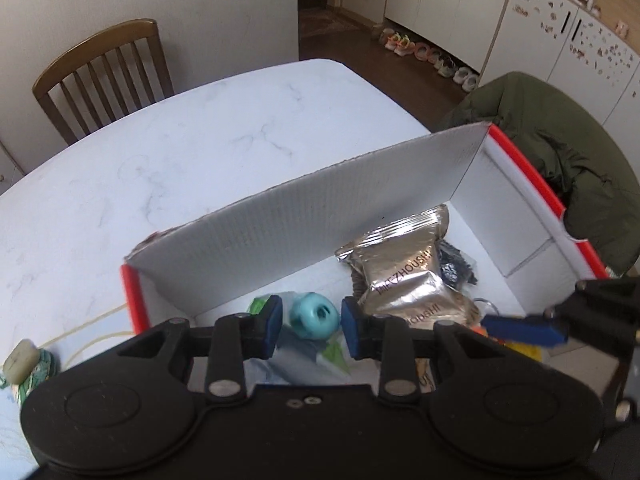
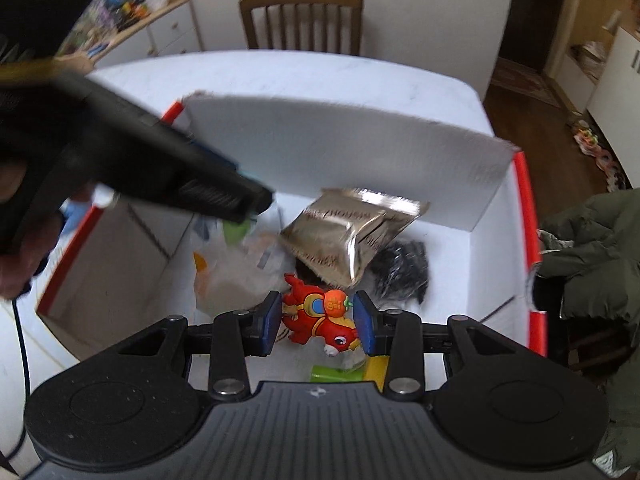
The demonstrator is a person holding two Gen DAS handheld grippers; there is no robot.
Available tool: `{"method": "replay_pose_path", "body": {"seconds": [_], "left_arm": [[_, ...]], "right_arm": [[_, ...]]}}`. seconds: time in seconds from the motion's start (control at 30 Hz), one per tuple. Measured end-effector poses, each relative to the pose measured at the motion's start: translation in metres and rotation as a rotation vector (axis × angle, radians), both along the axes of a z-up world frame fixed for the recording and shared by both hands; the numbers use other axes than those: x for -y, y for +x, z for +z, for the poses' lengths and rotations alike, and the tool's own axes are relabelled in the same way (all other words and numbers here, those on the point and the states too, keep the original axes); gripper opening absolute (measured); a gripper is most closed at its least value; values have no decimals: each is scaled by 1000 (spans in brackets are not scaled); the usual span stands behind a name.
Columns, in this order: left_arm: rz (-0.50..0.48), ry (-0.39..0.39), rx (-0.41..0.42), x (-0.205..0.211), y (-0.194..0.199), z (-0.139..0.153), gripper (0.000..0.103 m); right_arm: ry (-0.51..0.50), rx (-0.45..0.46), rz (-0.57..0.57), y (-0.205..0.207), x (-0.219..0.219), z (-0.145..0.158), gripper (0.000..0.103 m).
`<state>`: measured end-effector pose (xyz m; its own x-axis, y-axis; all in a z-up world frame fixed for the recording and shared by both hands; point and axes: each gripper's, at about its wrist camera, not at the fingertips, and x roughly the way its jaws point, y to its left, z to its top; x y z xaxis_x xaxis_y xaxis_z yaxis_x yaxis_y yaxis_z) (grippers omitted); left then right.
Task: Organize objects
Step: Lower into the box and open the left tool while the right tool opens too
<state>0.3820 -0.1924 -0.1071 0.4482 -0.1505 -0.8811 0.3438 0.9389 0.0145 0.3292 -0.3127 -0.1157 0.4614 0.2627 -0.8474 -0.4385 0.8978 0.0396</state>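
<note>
while both grippers hang over the open white box (image 1: 472, 184) with red edges, which sits on the white marbled table (image 1: 192, 152), each shows its blue-padded fingers parted. the left gripper (image 1: 311, 326) stands moderately open above the near left part of the box, and a small teal round piece (image 1: 314, 316) shows in the gap between its pads; whether the pads touch it or it merely lies beneath them cannot be told. under it lies a clear plastic bag with green print (image 1: 328, 354). the right gripper (image 2: 316, 320) is likewise partly open, with a red cartoon figure toy (image 2: 316, 318) lying between its pads on the box floor; contact with either pad cannot be confirmed.

further inside the box, silver foil snack packets (image 2: 344, 236) lean toward the far wall, and a black bundle (image 2: 400, 268) lies just beside them to the right. a green and yellow item (image 2: 352, 370) shows just under the right gripper's right finger. outside the box, at the left edge of the left wrist view, a small bundle with green cord (image 1: 28, 364) rests on the table. a wooden chair (image 2: 300, 20) stands at the table's far side, and a dark green jacket (image 1: 560, 152) hangs beyond the box's right wall. the right wrist view is blurred, with the left gripper crossing its upper left.
</note>
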Motion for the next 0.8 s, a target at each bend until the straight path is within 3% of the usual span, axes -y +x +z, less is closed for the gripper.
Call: {"method": "replay_pose_path", "body": {"seconds": [0.5, 0.8], "left_arm": [[2, 5, -72, 3, 10, -21, 34], [18, -29, -59, 1, 0, -13, 45]], "right_arm": [[8, -54, 13, 0, 7, -13, 39], [56, -54, -8, -10, 17, -1, 51]]}}
